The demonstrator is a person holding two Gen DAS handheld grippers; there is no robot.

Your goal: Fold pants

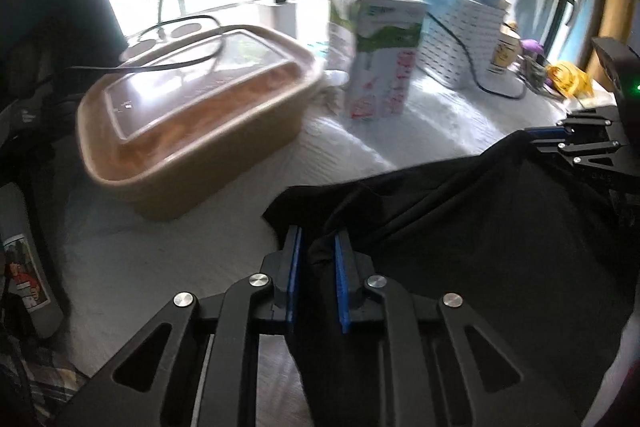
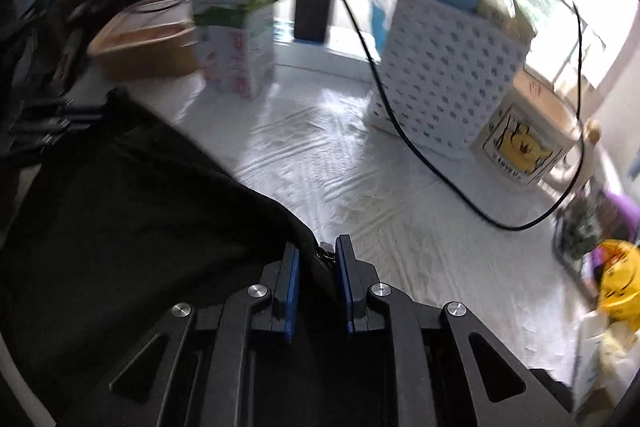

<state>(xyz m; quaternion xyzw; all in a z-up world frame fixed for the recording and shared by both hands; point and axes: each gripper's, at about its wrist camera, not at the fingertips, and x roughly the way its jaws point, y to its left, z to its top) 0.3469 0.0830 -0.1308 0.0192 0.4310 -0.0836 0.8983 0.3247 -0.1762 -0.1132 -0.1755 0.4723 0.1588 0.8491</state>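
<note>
The black pants (image 1: 460, 227) hang stretched between my two grippers above the white table cover (image 1: 160, 251). My left gripper (image 1: 317, 243) is shut on one corner of the pants, cloth bunched between its blue pads (image 1: 295, 259). My right gripper (image 2: 317, 251) is shut on the other corner of the pants (image 2: 120, 211), at a seam with a small metal piece. The right gripper also shows at the right edge of the left wrist view (image 1: 560, 139). The left gripper shows blurred at the left of the right wrist view (image 2: 52, 123).
A tan lidded tub (image 1: 192, 107) stands at the left, a green and white carton (image 1: 376, 55) behind the middle. A white perforated basket (image 2: 444, 75) with blue cloth, a bear-print box (image 2: 520, 147) and a black cable (image 2: 400, 123) lie at the right. Windows lie behind.
</note>
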